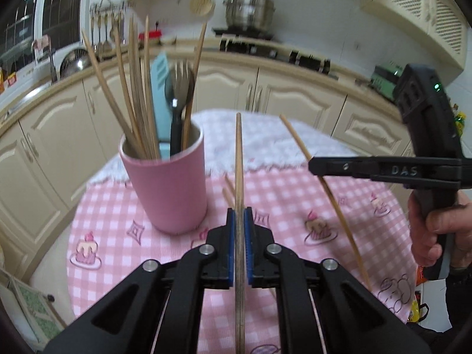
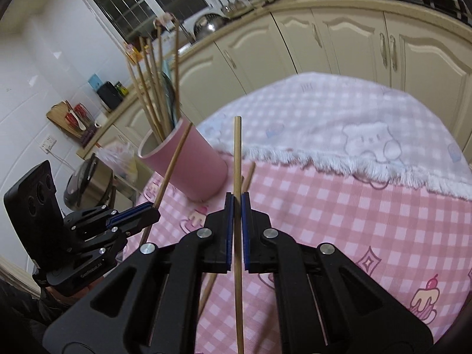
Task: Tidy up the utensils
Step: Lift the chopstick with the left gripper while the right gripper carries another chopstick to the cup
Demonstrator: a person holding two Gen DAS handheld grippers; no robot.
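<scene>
each gripper clenches one chopstick: left gripper (image 1: 239,230) on a chopstick (image 1: 239,162), right gripper (image 2: 237,224) on another (image 2: 237,159). the cup (image 1: 168,183) stands ahead-left of both; next, i judge, tip them in.

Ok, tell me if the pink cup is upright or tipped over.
Upright. The pink cup stands on its base on the checked cloth, mouth up, with chopsticks, a fork and a blue utensil standing in it.

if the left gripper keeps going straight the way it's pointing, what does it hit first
Probably the tablecloth just right of the pink cup. The left gripper, shut on a chopstick, points down past the cup's side; depth is unclear, so the cup might be grazed.
</scene>
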